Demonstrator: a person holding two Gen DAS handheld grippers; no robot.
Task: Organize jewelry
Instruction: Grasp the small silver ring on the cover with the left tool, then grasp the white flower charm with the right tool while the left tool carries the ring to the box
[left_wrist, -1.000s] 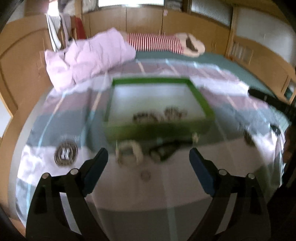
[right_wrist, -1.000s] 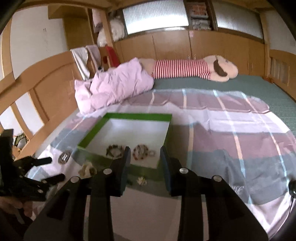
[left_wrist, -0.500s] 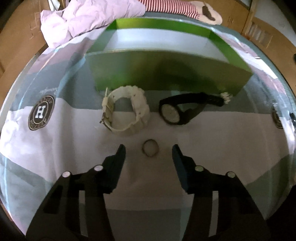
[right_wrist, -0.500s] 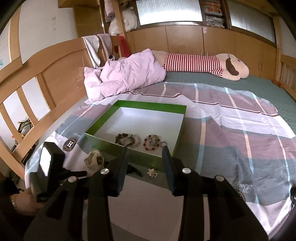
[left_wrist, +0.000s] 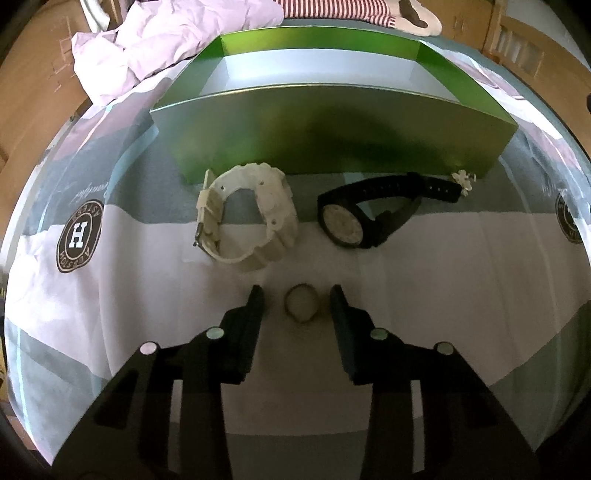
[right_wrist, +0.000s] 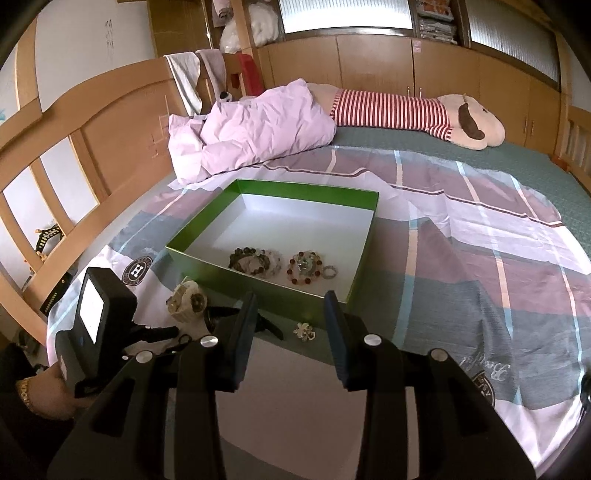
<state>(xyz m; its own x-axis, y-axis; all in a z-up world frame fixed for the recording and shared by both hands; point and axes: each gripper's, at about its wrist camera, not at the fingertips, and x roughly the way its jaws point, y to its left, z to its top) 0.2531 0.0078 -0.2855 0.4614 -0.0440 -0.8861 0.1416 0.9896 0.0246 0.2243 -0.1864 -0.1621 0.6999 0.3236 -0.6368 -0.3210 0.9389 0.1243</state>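
Observation:
A small pale ring (left_wrist: 301, 303) lies on the bedsheet between the fingers of my left gripper (left_wrist: 296, 301), whose jaws are closing with a gap still on both sides. Beyond it lie a white watch (left_wrist: 248, 218) and a black watch (left_wrist: 364, 218), in front of the green box (left_wrist: 332, 129). In the right wrist view the green box (right_wrist: 258, 192) holds two bead bracelets (right_wrist: 255, 261) and a small ring (right_wrist: 329, 272). My right gripper (right_wrist: 290, 306) hovers part-open and empty in front of the box. A flower-shaped piece (right_wrist: 304, 331) lies on the sheet below it.
The checked sheet (right_wrist: 480, 266) covers a wide bed with a wooden frame (right_wrist: 92, 122) on the left. A pink duvet (right_wrist: 255, 125) and a striped plush toy (right_wrist: 406, 110) lie at the far end. A person's hand (right_wrist: 48, 395) holds the left gripper body.
My left gripper has dropped toward the sheet and tipped further downward, and its jaws have narrowed around the ring. The right gripper has barely shifted.

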